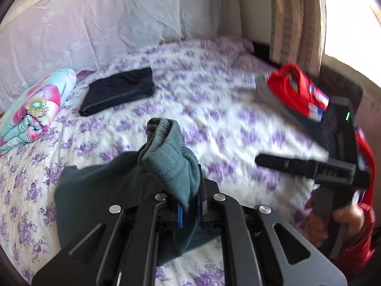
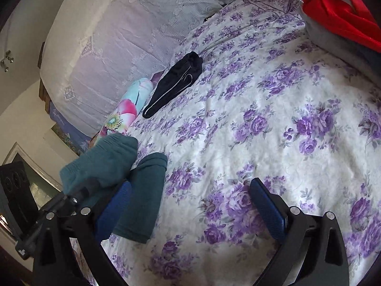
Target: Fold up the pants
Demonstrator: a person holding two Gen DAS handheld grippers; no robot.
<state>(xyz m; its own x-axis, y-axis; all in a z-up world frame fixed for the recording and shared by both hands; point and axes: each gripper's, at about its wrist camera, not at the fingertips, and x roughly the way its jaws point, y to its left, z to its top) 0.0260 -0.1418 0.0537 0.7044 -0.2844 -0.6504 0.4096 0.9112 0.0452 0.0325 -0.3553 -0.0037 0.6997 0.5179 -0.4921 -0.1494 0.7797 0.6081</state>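
Soft, fleecy teal cloth in the pants (image 1: 166, 157), ribbed at the waistband. Matt black plastic on the left tongs (image 1: 190, 214) and right tongs (image 2: 190, 205), with shiny metal rivets and textured blue pads (image 2: 266, 205). Smooth printed cotton across the bed sheet (image 2: 273, 124); lacy white fabric over the pillows (image 2: 114, 47).

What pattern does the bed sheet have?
White bed sheet with purple rose flowers, clearest in the right wrist view.

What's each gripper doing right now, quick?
Left gripper: shut on the teal pants, gripping a bunched cuff.
Right gripper: open, holding nothing, above the floral bedsheet.
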